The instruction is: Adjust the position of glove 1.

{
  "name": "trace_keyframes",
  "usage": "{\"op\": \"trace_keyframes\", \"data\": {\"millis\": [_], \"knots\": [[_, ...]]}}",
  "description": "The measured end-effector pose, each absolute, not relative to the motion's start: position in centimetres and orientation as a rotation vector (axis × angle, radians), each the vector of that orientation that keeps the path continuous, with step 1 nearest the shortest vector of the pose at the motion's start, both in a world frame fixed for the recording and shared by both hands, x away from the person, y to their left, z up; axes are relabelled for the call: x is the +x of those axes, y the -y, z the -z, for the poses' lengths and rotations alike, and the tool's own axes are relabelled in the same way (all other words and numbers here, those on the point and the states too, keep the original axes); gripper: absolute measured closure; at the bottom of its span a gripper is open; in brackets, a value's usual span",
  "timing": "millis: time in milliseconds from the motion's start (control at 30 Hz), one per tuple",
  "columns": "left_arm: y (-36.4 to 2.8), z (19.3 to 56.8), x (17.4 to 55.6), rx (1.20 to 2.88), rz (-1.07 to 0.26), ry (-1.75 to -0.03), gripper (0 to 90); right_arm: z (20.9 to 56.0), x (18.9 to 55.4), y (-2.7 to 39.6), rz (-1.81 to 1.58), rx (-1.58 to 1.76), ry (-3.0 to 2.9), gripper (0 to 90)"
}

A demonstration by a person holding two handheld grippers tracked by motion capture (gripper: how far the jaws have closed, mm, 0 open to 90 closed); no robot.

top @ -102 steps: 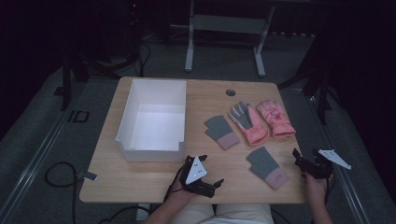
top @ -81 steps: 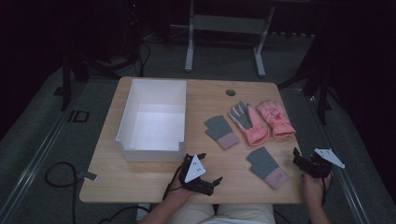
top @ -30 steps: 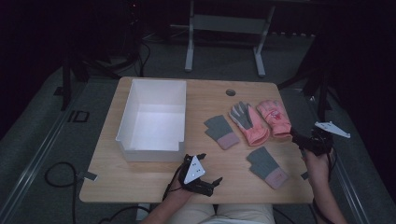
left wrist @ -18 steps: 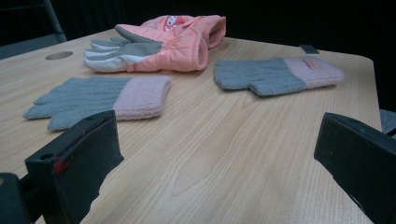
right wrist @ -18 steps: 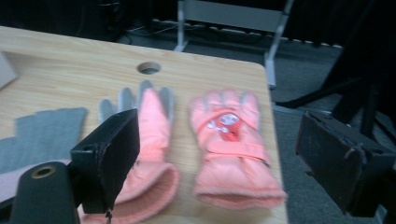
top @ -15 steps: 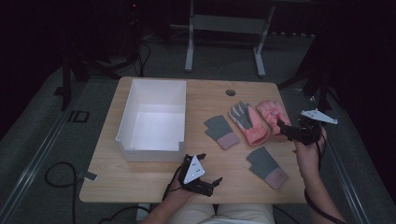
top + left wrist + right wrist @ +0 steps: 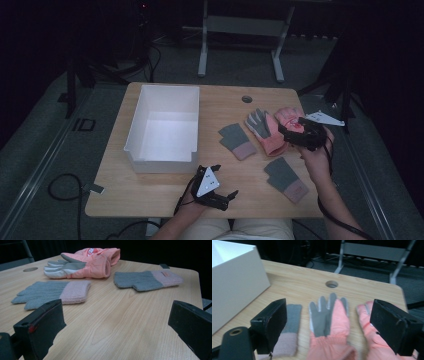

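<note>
Right gripper view looks straight down the length of the pink ski glove w/ the grey palm (image 7: 329,322). Its fingers point away from the camera, toward the round hole in the table (image 7: 331,284), and its cuff end is close to the camera. So the glove's long line runs the same way the right gripper (image 7: 329,322) points, and the glove sits right btwn the two black jaws. Those jaws are spread wide, w/ nothing in them.

A second pink glove (image 7: 372,327) lies just beside the first one, partly behind the right-hand jaw. A small grey knit glove w/ a pink cuff (image 7: 290,326) is on the other side, near the left-hand jaw.

From the high view, the right gripper (image 7: 287,134) hangs over the pink pair, at the cuff end. The left gripper (image 7: 226,186) rests low at the near edge of the table, well apart from the pink gloves. Its jaws are spread too and hold nothing; the left gripper view shows bare wood btwn them. So the right hand is by far the nearer one.

Best guess: the right gripper only has to drop and close across the glove's width. The white bin (image 7: 165,127) sits open off to the left, prob. where the gloves go.
</note>
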State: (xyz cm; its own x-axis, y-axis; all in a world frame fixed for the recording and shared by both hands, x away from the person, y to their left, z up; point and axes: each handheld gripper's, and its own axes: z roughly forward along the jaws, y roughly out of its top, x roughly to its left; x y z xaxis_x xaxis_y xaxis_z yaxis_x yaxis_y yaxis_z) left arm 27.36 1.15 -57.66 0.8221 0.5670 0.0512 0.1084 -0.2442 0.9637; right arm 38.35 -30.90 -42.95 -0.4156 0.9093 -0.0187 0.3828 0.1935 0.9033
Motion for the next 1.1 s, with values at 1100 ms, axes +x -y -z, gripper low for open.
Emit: {"op": "trace_keyframes", "data": {"millis": [1100], "knots": [[-1.1, 57.7, 27.3, 1.793, -0.459, -0.504, 0.1, 49.6, 42.4, 22.6, -1.124, 1.040, -2.265, 48.5]]}}
